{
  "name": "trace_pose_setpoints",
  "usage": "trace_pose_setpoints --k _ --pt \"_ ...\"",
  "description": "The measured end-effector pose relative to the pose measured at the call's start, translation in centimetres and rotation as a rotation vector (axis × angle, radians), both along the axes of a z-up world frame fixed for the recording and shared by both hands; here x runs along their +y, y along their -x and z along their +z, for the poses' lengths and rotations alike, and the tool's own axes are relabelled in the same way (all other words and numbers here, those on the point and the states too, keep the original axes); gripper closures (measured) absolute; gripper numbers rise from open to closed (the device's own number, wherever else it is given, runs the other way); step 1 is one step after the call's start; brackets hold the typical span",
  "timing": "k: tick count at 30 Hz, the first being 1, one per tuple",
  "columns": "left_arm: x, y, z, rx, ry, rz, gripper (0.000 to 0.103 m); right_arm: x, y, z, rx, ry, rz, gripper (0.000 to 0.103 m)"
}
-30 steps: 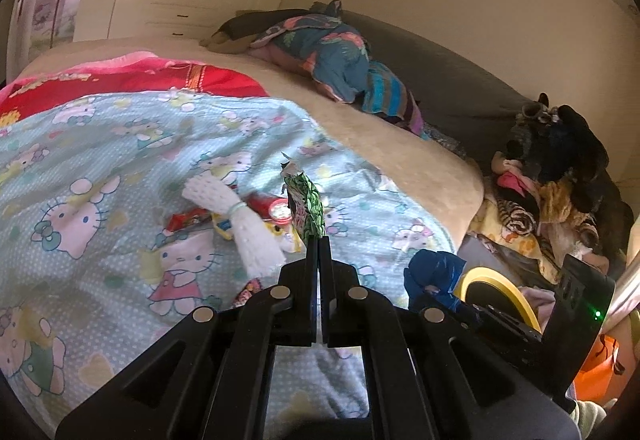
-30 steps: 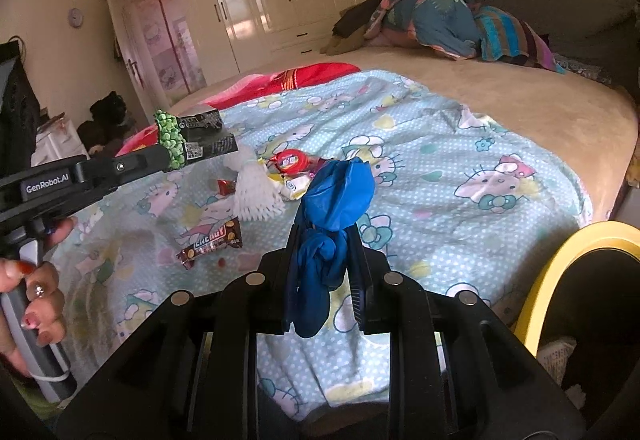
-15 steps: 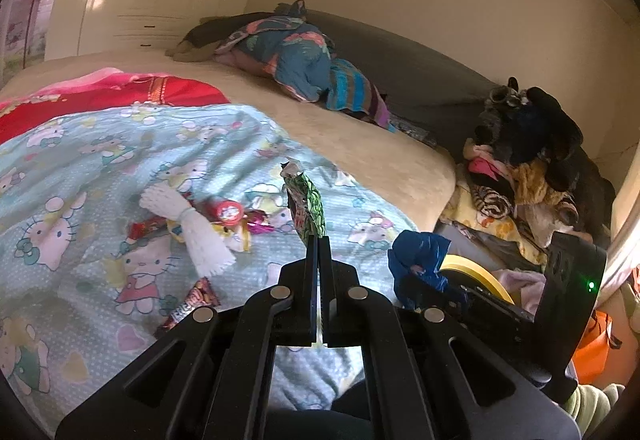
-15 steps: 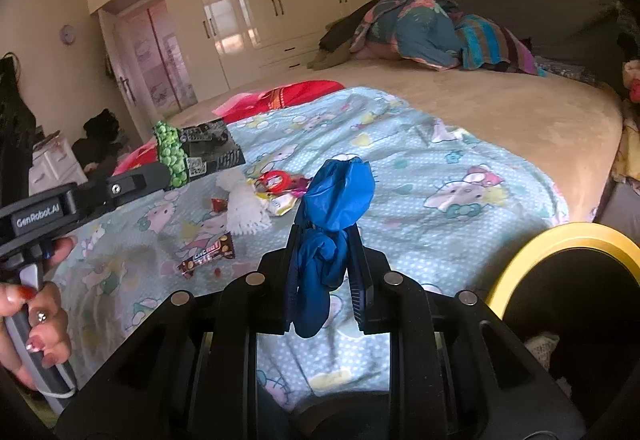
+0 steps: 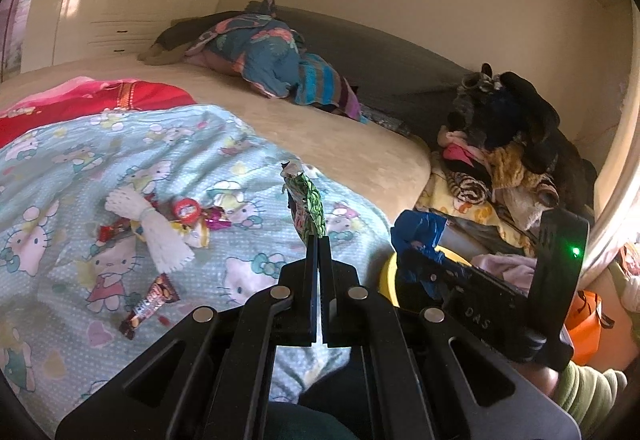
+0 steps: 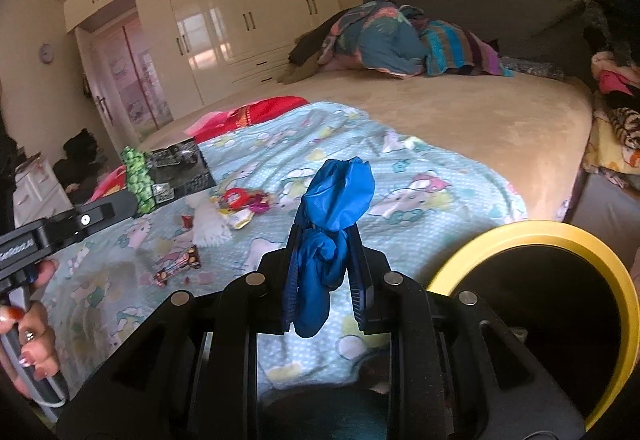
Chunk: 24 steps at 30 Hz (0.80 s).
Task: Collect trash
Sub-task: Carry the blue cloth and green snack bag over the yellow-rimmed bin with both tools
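My left gripper (image 5: 319,240) is shut on a green and black snack wrapper (image 5: 307,205), which sticks up from its tips above the bed. The same wrapper (image 6: 168,169) shows at the left of the right wrist view, past the left gripper (image 6: 130,199). A crumpled blue glove (image 6: 334,207) is pinched in my right gripper (image 6: 326,236), which is shut on it. The right gripper (image 5: 412,246) with its blue glove (image 5: 420,232) hangs beside a yellow-rimmed bin (image 6: 560,240) at the bed's corner. Loose wrappers (image 5: 188,215), a white foam net (image 5: 160,236) and a chocolate bar wrapper (image 5: 150,304) lie on the blue cartoon sheet (image 5: 100,159).
A bundle of clothes (image 5: 264,55) lies at the head of the bed. A heap of clothes and soft toys (image 5: 504,143) stands right of the bed, with an orange bag (image 5: 588,316) lower right. Cream wardrobes (image 6: 224,23) line the far wall. A hand (image 6: 28,340) holds the left gripper's handle.
Both grippers have drawn back from the bed and swung right towards the yellow-rimmed bin, still holding their items. More of the bin shows in the right wrist view.
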<state>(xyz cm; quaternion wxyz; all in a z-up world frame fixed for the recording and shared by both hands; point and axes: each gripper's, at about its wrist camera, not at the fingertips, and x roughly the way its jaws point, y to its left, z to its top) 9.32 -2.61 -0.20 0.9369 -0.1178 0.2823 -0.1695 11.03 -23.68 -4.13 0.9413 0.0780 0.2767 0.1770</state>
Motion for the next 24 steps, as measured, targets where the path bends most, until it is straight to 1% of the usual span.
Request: trace_pose_setpoints --k 14,24 --pt "-3.7 0.7 0.3 -0.007 -0.017 -0.102 0.102 -4.6 0.1 1.3 -0.007 -0.004 -0.075 0.087" --pt "-7.6 1.4 0.1 -0.006 -0.054 -0.193 0.102 -8.9 0.9 0.3 0.037 0.034 -0.139 0.087"
